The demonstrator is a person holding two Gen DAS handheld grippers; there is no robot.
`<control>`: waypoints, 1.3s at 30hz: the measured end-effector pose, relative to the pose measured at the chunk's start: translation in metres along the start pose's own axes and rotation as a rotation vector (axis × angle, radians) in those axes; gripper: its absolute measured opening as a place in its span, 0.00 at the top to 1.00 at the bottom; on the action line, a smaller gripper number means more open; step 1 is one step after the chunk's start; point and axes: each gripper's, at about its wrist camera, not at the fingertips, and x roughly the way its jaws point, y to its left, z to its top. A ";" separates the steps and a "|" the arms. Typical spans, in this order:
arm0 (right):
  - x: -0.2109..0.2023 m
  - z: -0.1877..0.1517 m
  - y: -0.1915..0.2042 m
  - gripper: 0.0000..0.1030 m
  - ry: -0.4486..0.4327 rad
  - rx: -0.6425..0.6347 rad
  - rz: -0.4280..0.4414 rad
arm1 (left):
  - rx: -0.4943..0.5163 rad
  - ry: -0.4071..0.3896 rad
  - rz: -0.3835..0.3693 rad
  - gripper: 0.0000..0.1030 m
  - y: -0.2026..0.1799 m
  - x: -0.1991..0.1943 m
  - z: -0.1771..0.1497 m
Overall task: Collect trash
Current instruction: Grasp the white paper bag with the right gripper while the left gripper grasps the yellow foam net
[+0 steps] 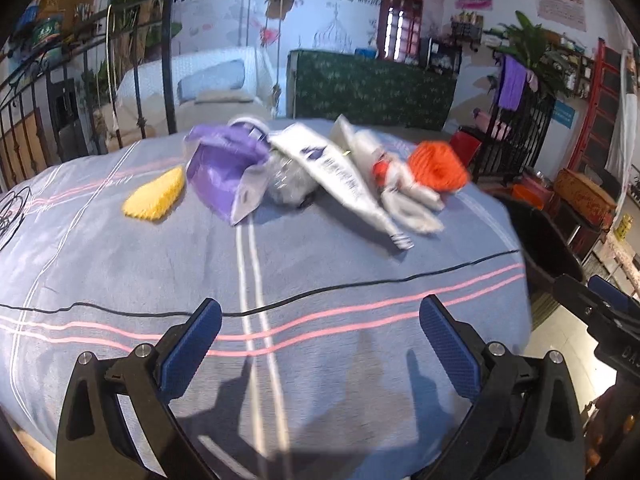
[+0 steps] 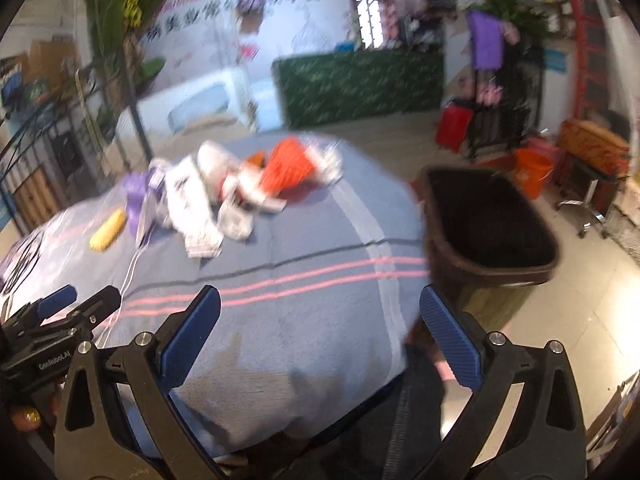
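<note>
A pile of trash lies at the far side of a blue striped cloth [image 1: 120, 264]: a purple bag [image 1: 224, 164], a yellow piece [image 1: 154, 194], a white tube [image 1: 340, 176], crumpled white wrappers [image 1: 404, 200] and an orange ball of string [image 1: 438, 166]. The same pile [image 2: 224, 192] shows blurred in the right wrist view, with the orange item [image 2: 290, 170]. A dark bin [image 2: 484, 220] stands on the floor right of the table. My left gripper [image 1: 320, 344] is open, well short of the pile. My right gripper [image 2: 320, 336] is open above the table's near right corner.
The right gripper's fingers [image 1: 600, 304] show at the right edge of the left wrist view. A black metal railing [image 1: 80, 92] stands at the left. A green patterned counter [image 1: 372, 88] and red boxes [image 2: 454, 122] lie beyond. An orange bucket [image 2: 532, 172] sits behind the bin.
</note>
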 end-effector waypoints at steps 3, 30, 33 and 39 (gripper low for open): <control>0.032 0.001 0.010 0.04 0.104 -0.006 0.067 | 0.030 0.034 0.044 0.05 0.018 0.010 -0.002; 0.172 0.066 0.153 0.72 0.339 -0.434 0.154 | -0.098 0.233 0.070 0.05 0.141 0.058 0.041; 0.165 0.071 0.145 0.86 0.329 -0.413 0.167 | -0.133 0.258 0.066 0.05 0.157 0.067 0.046; 0.146 0.078 0.145 0.90 0.272 -0.384 0.215 | -0.100 0.296 0.097 0.06 0.172 0.093 0.069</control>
